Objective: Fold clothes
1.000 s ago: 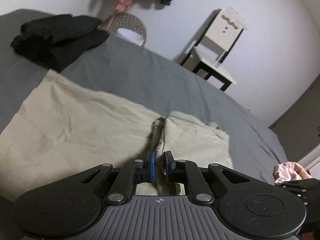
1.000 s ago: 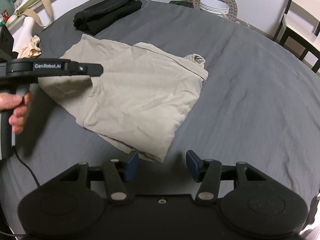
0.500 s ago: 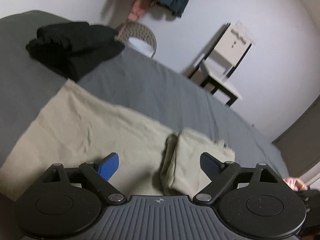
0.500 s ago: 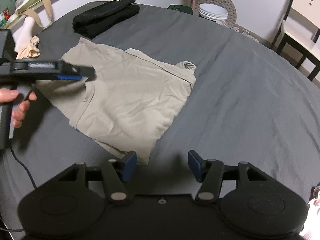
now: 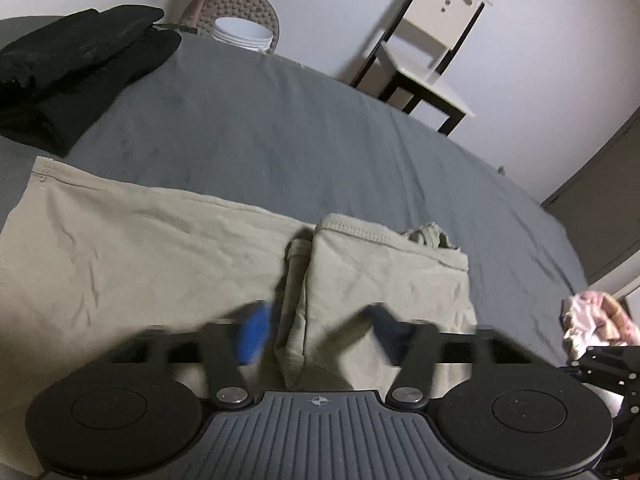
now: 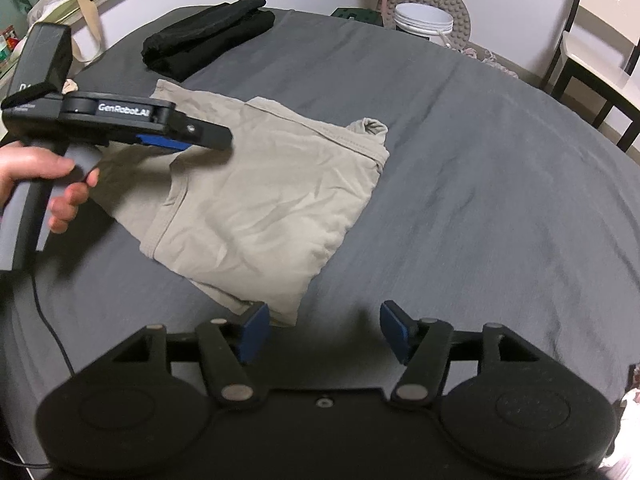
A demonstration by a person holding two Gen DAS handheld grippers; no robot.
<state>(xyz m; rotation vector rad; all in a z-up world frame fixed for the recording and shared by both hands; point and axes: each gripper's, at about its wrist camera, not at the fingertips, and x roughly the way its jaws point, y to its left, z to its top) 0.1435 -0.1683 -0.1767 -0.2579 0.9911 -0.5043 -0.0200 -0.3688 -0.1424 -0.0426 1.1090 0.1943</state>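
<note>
While your left claw (image 5: 316, 332) hovers low over the khaki garment (image 6: 264, 200), its blue pads stand apart on either side of a raised fold ridge and grip nothing, though they are blurred in the left wrist view. That garment lies on the grey bed (image 6: 460, 152), partly folded: one side is doubled over onto the body, leaving a thick hemmed edge under your left claw and a bunched corner at the far end. Your right claw (image 6: 322, 330) is spread wide and empty, hanging just off the near corner of the cloth, a spot from which that corner could be pinched. Judging by this, your left claw sits where it could hold down or take the fold line. A black folded pile (image 6: 208, 36) rests well apart at the far side of the bed, clear of the working area.
</note>
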